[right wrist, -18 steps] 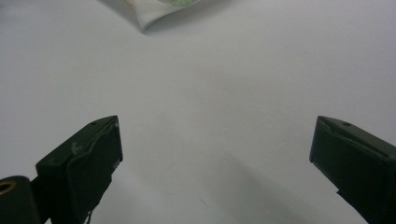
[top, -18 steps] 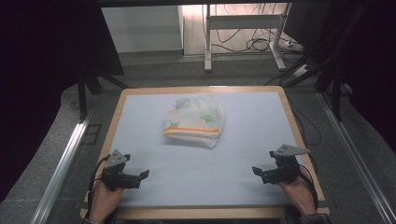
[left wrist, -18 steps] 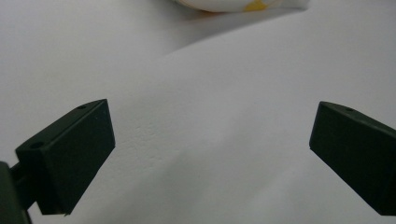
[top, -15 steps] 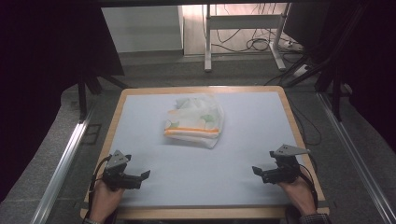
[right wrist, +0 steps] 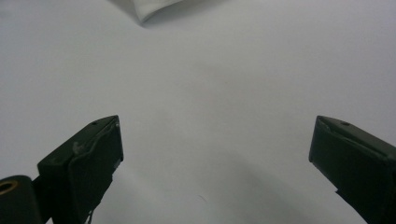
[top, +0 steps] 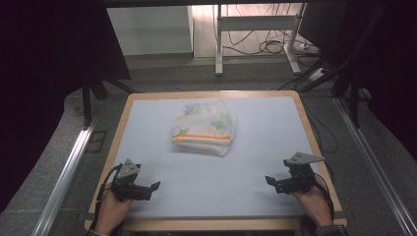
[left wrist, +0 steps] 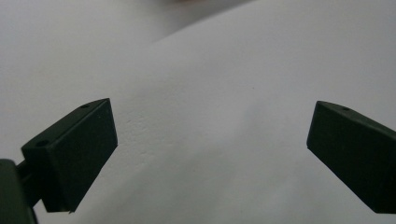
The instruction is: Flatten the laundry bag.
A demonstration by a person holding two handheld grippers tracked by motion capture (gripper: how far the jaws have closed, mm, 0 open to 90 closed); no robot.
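Scene: a person is sitting at a table (top: pixel 147 147) covered by a pale sheet and framed in wood, holding a two-jaw gripper in each hand.
Folded cloth: the white cloth (top: pixel 204 129) with an orange stripe and green print is lying just above the centre of the high view, well apart from both grippers; one corner of it is showing at the top edge of the right gripper view (right wrist: pixel 149 9).
Left gripper: the left gripper (top: pixel 147 189) is resting at the lower left of the high view, its jaws standing spread wide with nothing but the sheet between them (left wrist: pixel 210 140).
Right gripper: the right gripper (top: pixel 275 183) is sitting at the lower right of the high view, its jaws likewise spread and holding nothing (right wrist: pixel 215 154).
Hands: the left hand (top: pixel 114 211) and right hand (top: pixel 314 204) are entering from the bottom edge.
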